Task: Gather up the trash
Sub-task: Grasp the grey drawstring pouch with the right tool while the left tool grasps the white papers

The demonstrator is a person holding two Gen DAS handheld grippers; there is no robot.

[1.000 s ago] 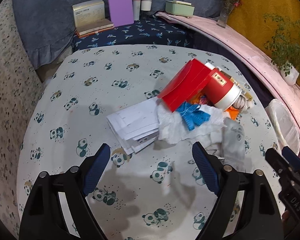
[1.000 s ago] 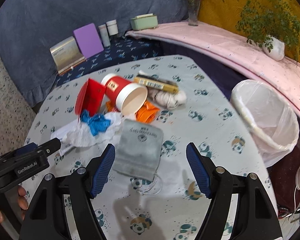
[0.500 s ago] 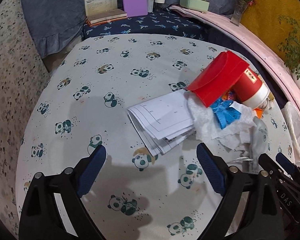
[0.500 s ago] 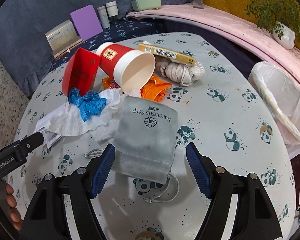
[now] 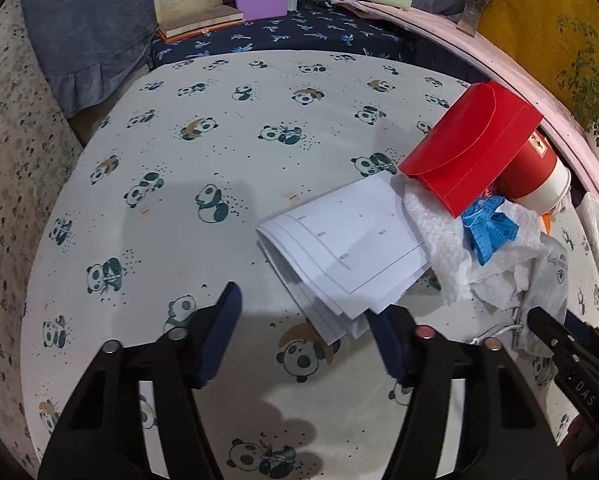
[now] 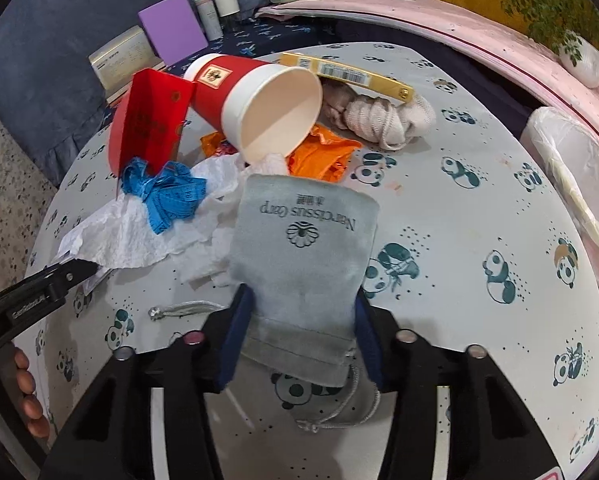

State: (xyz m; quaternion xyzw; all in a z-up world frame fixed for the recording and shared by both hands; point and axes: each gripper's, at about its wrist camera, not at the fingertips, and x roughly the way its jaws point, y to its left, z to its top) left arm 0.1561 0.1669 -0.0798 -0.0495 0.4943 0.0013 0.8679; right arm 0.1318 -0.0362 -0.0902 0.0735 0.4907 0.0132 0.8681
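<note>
- One grey pouch (image 6: 299, 264) reading "Narcissus Garp" sits between the closing right claw (image 6: 299, 340) pads.
- One paper stack (image 5: 339, 248) lies ahead of the narrowing, empty left claw (image 5: 307, 340).

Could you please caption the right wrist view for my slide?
Right gripper closing around a grey drawstring pouch beside a tipped red paper cup.

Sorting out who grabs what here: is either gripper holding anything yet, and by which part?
Right gripper: closing on the grey pouch at its drawstring end. Left gripper: nothing held; paper stack corner just reaches one finger.
</note>
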